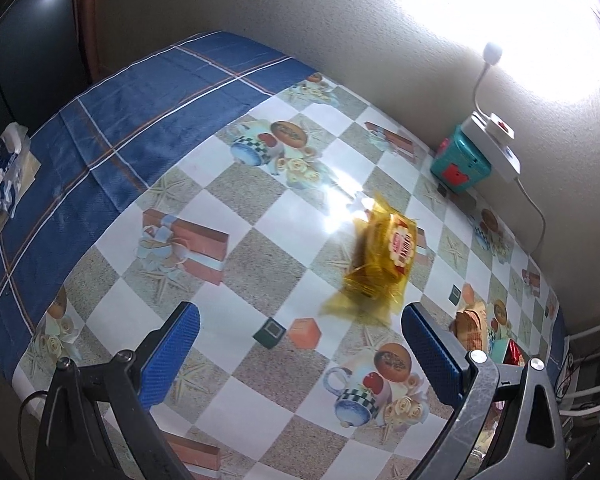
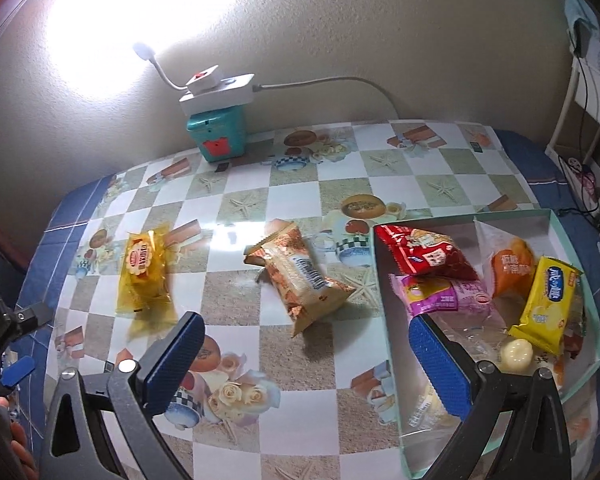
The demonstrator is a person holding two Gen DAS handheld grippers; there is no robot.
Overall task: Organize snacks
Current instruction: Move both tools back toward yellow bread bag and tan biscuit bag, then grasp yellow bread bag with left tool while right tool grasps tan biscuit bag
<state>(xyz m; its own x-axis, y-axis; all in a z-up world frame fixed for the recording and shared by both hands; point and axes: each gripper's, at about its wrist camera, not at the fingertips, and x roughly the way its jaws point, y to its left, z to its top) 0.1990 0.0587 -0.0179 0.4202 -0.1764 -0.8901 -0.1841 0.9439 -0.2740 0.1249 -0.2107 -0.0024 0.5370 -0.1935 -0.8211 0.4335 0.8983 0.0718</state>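
Two snacks lie loose on the checked tablecloth (image 2: 284,200).
Both the left gripper (image 1: 300,344) and right gripper (image 2: 306,356) gape empty; the translucent yellow cake packet (image 2: 144,272) and tan wafer wrapper (image 2: 300,276) lie beside the pale-green shallow box (image 2: 384,292).

1. On the table (image 2: 260,360), two snack packets lie outside the tray (image 2: 388,320): the clear-wrapped cake (image 2: 144,276) to the left, the long biscuit packet (image 2: 300,276) between it and the tray.
2. The tray sits at the right and holds several packets (image 2: 548,300).
3. Behind, against the wall (image 2: 340,20), a small box (image 2: 216,136) stands with a power strip (image 2: 220,96) on top.
4. The left gripper (image 1: 300,344) hovers before the clear-wrapped cake (image 1: 380,260).
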